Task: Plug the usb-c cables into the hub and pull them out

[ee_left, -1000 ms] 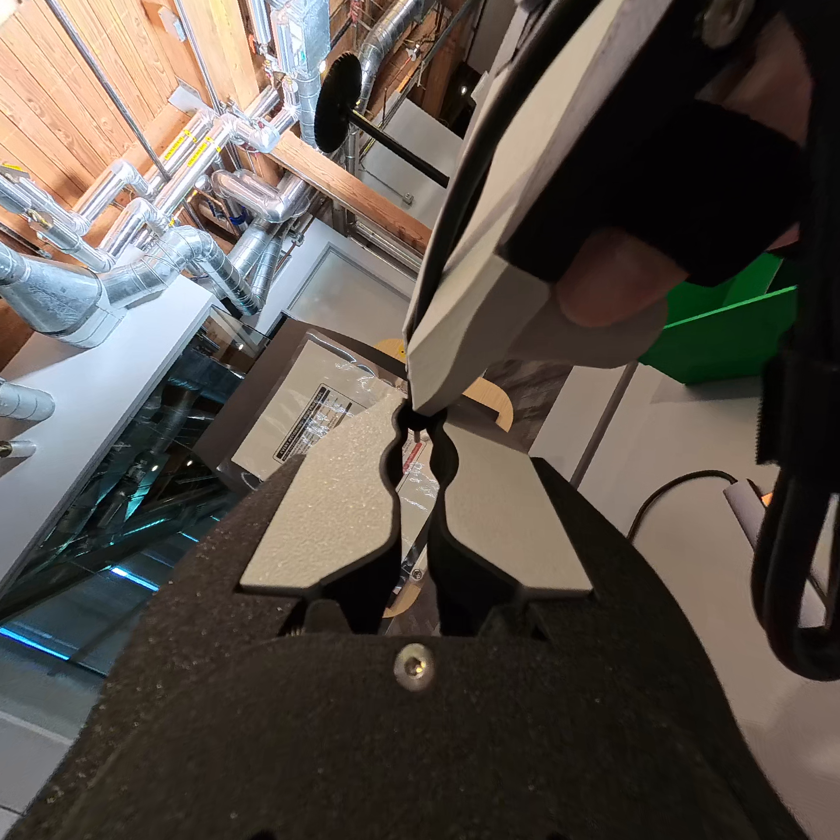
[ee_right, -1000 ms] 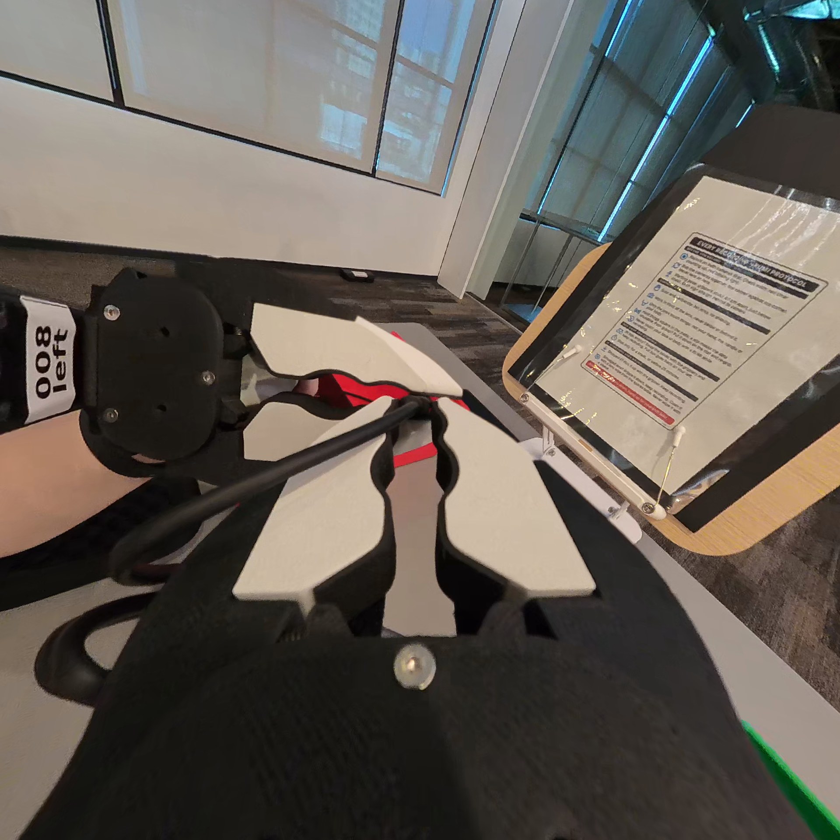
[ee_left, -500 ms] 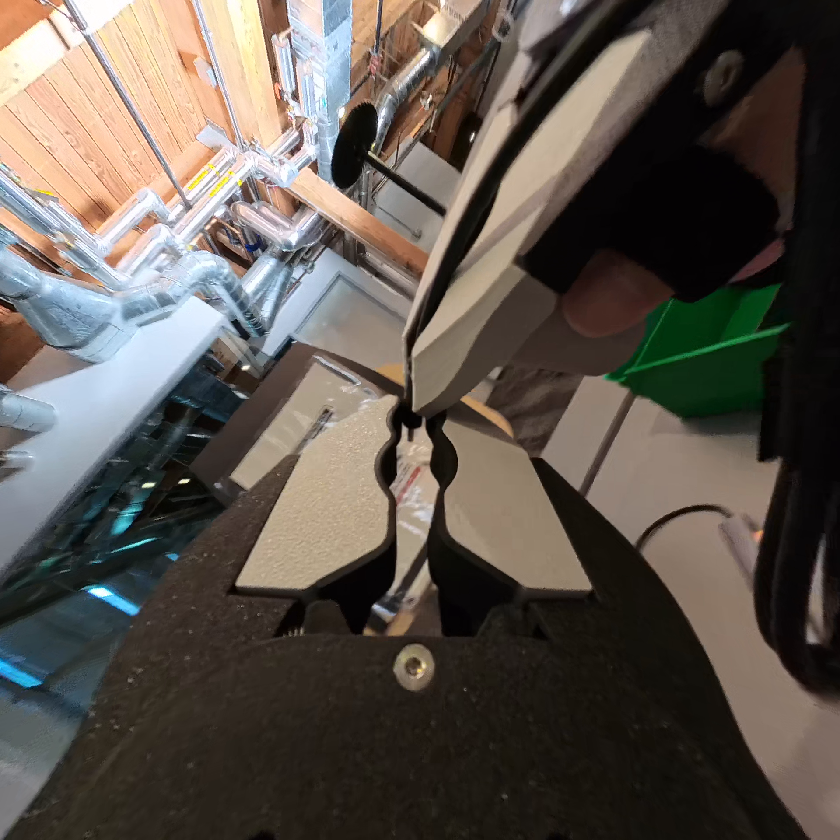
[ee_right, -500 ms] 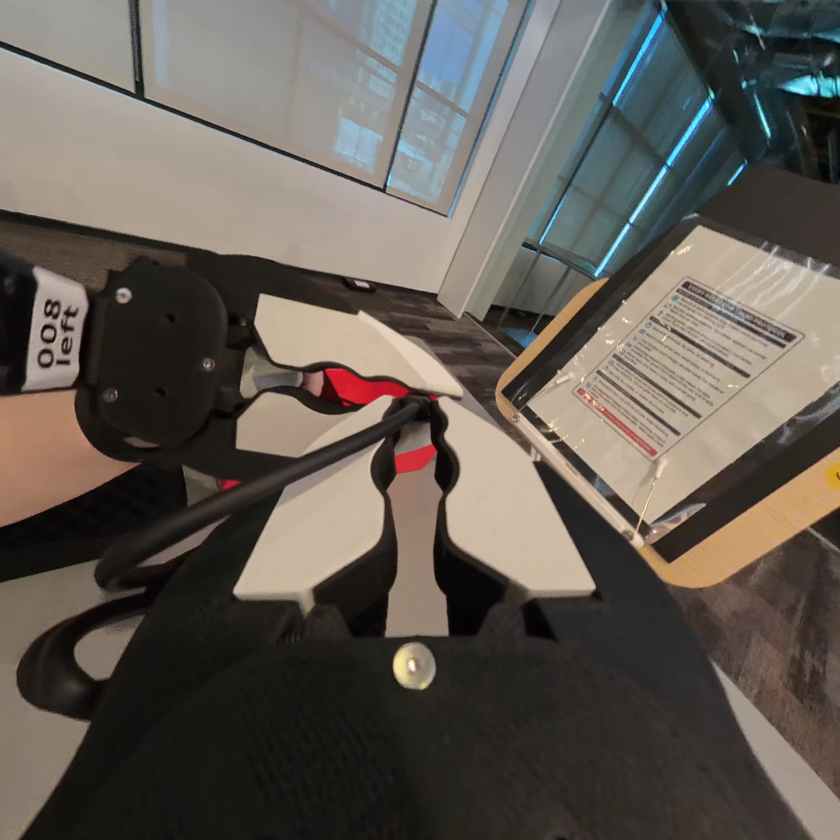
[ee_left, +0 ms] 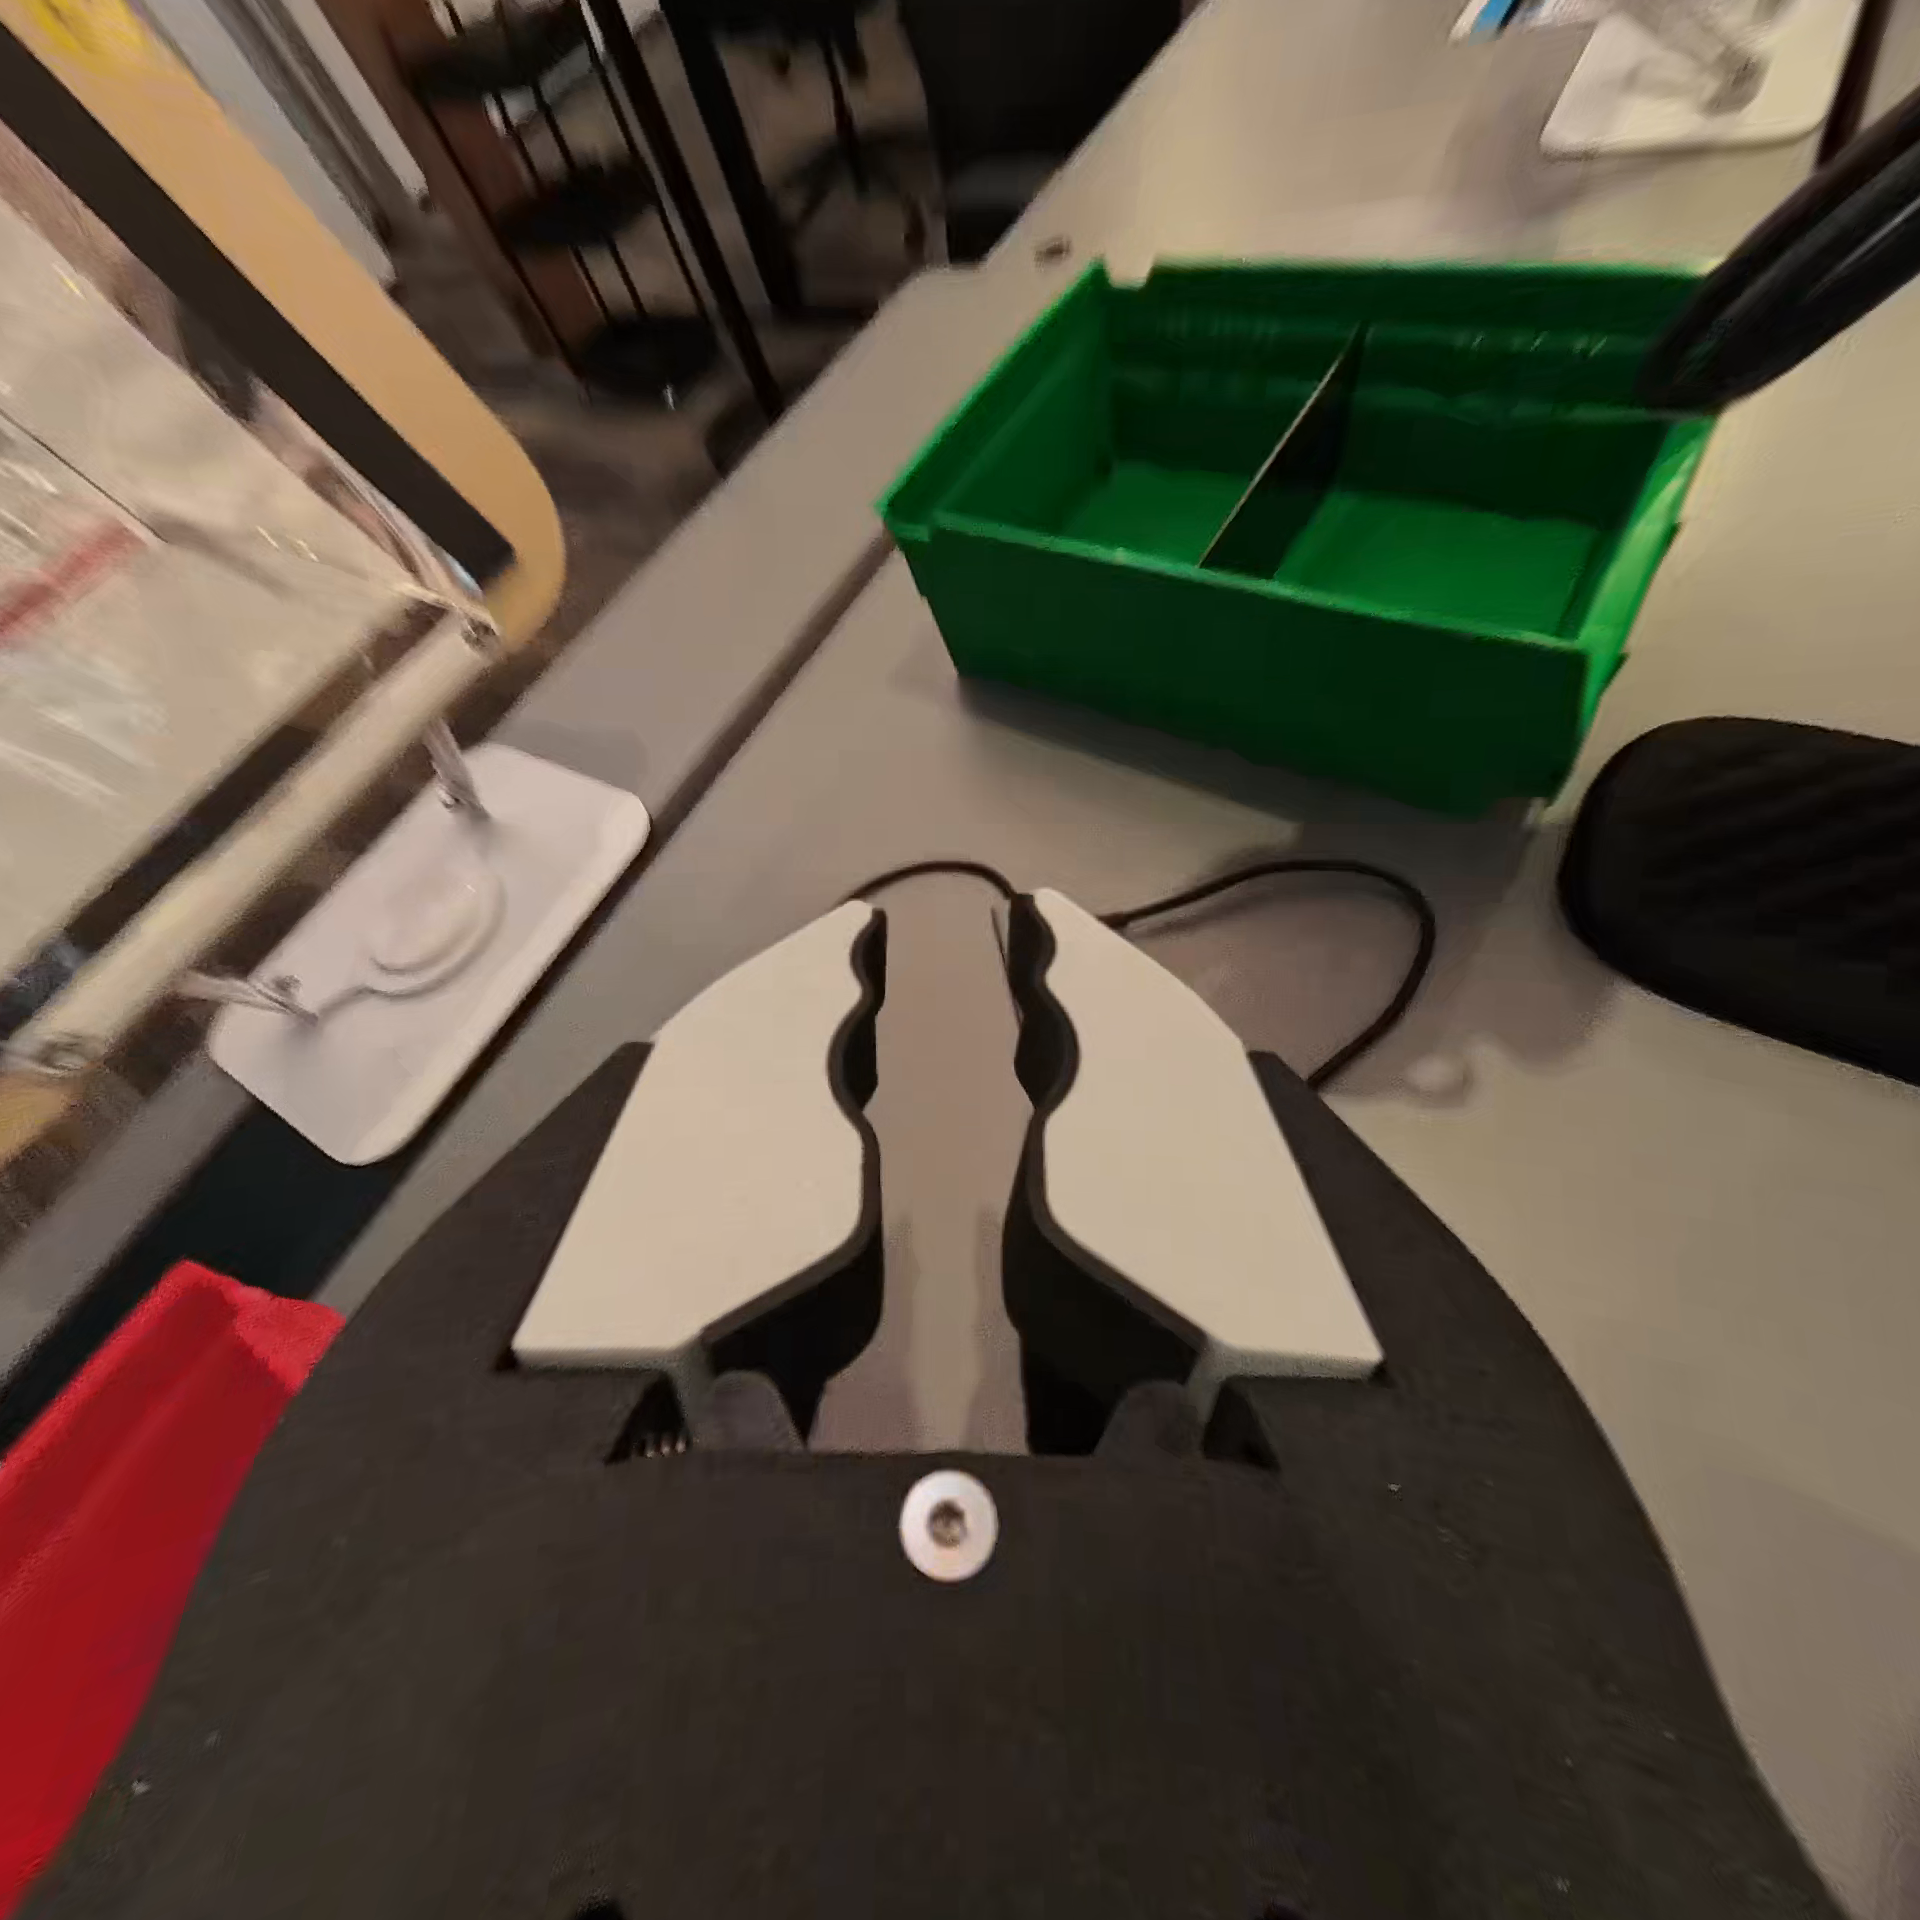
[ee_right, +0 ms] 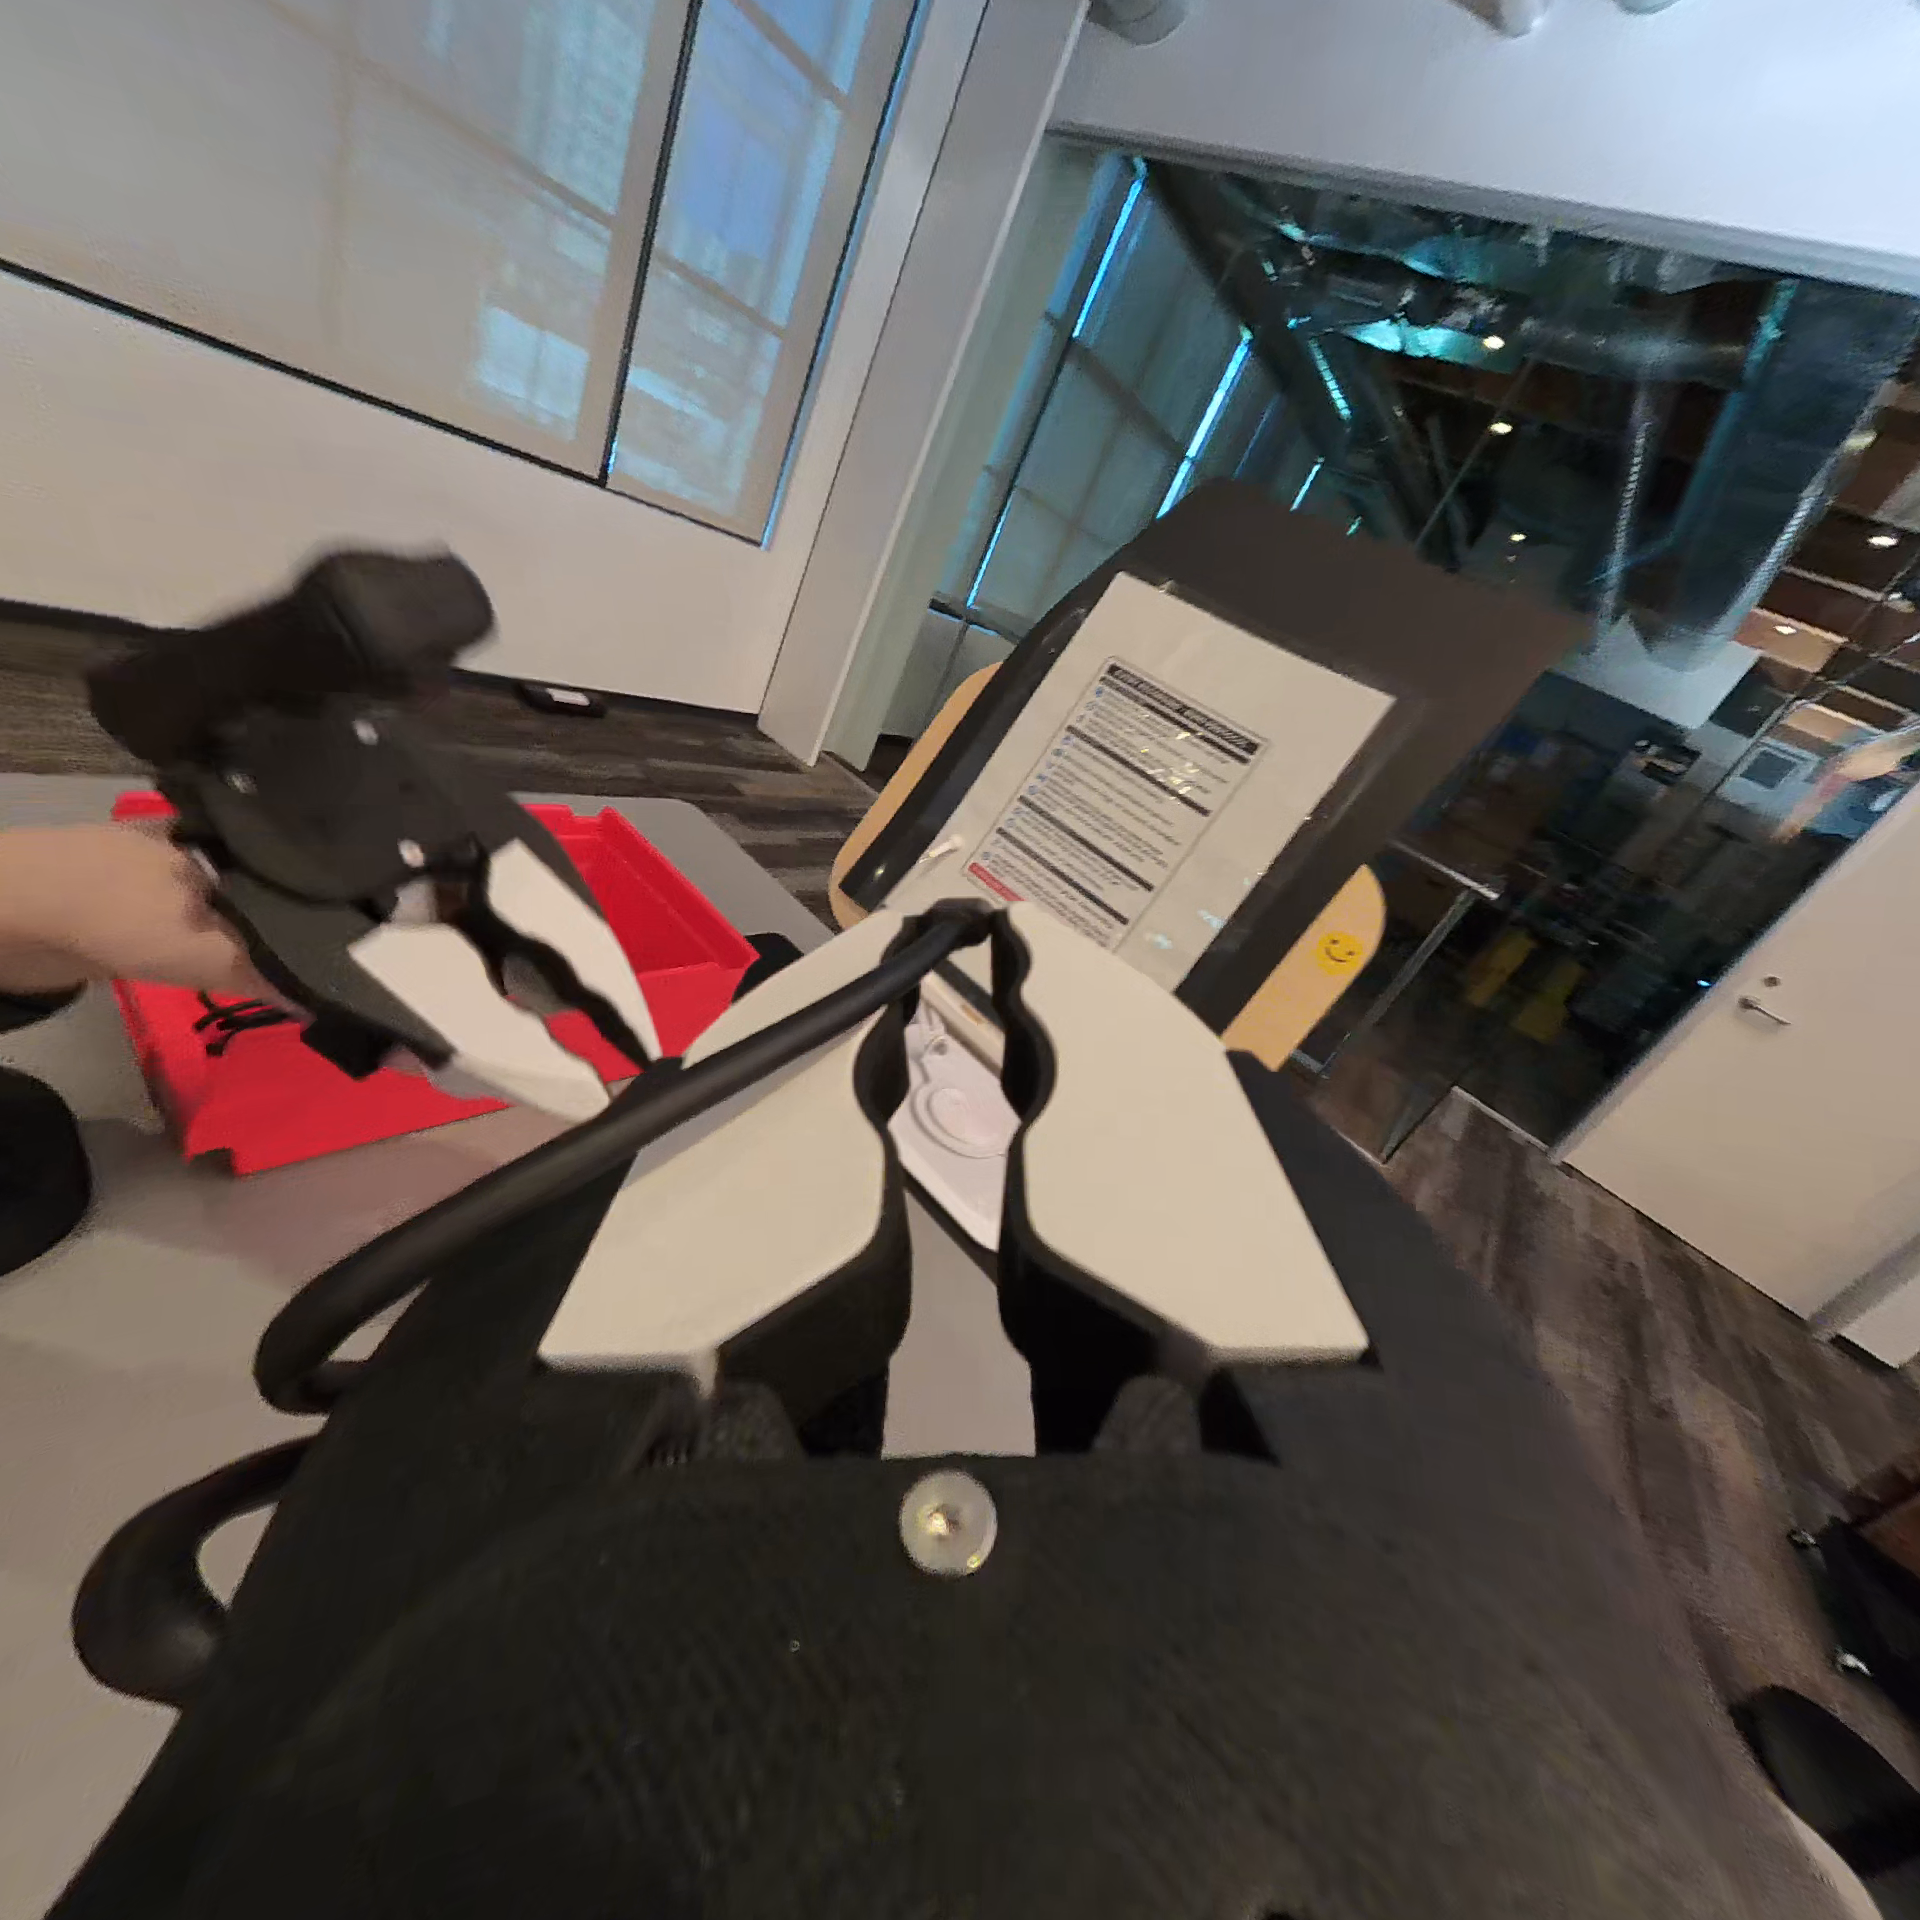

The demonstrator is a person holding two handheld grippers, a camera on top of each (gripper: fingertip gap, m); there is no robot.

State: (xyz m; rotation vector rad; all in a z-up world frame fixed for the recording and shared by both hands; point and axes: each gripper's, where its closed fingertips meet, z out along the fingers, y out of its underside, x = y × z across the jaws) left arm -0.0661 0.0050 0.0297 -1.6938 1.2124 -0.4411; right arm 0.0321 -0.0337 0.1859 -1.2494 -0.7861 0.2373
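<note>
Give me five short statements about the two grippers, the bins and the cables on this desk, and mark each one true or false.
1. The right gripper is pinching a thick black cable at its fingertips. True.
2. The left gripper is clamped on a cable. False: its jaws stand apart with nothing between them, and only grey desk shows through the gap.
3. The green bin has a divider splitting it into two compartments. True.
4. The green bin is full of cables. False: both compartments look empty.
5. In the right wrist view, a red bin sits on the desk behind the left gripper. True.
</note>
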